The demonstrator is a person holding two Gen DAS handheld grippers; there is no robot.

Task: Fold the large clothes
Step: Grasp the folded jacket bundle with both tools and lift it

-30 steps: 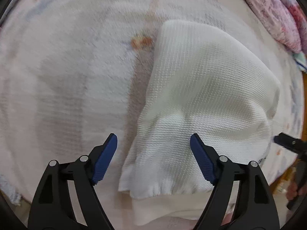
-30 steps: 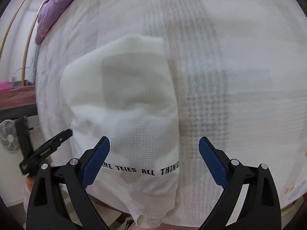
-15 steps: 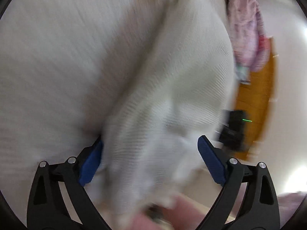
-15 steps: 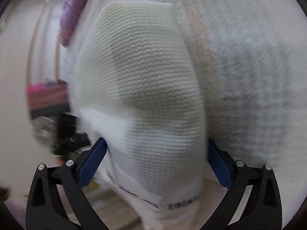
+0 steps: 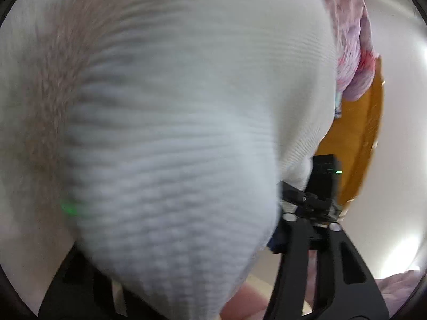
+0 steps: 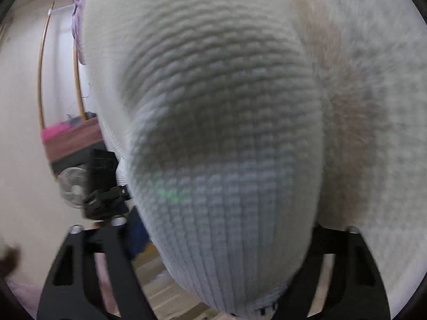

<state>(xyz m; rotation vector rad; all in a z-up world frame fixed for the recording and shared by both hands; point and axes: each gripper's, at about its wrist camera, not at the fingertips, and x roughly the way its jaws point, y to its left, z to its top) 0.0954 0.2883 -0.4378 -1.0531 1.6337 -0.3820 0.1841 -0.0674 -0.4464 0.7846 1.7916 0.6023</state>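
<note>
Two claws closing w/ white knit garment (image 5: 173, 160) between, print unreadable

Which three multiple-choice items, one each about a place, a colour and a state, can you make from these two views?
1. The white knit garment lies: A between each gripper's fingers; B on the floor; C on a hanger.
2. The bundle behind it is: A green; B pink; C black.
3. The small light on the black box is: A dark; B red; C lit green.
Answers: A, the jaws of the left gripper and right gripper are closing with it between them; B, pink folds show; C, a green line glows.
</note>
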